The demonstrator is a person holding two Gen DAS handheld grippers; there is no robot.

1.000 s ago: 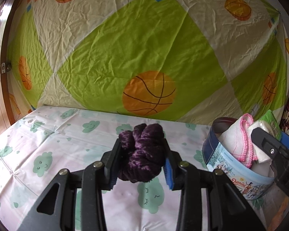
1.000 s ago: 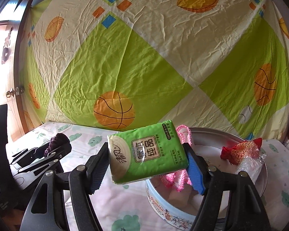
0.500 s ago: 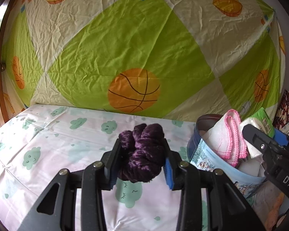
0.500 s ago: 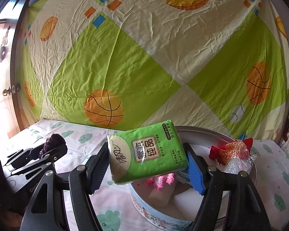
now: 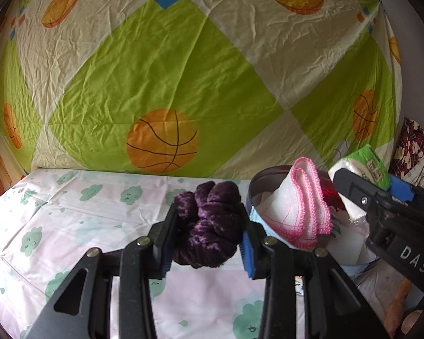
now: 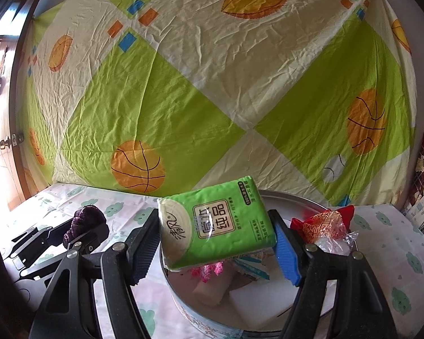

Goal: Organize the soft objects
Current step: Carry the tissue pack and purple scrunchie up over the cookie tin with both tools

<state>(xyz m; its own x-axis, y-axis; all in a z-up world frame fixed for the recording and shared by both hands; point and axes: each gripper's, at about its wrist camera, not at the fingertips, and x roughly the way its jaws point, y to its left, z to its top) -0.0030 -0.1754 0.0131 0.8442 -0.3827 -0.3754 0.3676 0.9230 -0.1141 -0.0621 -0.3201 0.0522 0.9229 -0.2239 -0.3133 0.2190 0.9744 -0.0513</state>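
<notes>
left tongs (image 5: 209, 237) pinch a dark purple plush scrunchie (image 5: 209, 226) between both pads, the bundle bulging above and below the fingers and held clear of the surface (image 5: 56, 226), which is covered in a pale cloth printed with green clouds. right tongs (image 6: 214, 240) clamp a green tissue pack (image 6: 216, 223) by its short ends, the pack tilted, its lower left corner lowest, hanging over the near rim of a round tin (image 6: 212, 320). the tin stands on the surface just right of the left tongs in the left wrist view. contents seen from the right wrist view: a pale folded piece (image 6: 212, 291), flat white items (image 6: 265, 302), and a pink fringe (image 6: 209, 271) partly hidden under the pack. a red and gold packet in clear wrap (image 6: 325, 226) sits at the tin's far right rim; whether inside or resting on the edge cannot be told. in the left wrist view a white cloth with pink crochet edging (image 5: 299, 206) drapes over the tin's near rim. a green and cream ball-print sheet (image 5: 169, 84) hangs behind.
</notes>
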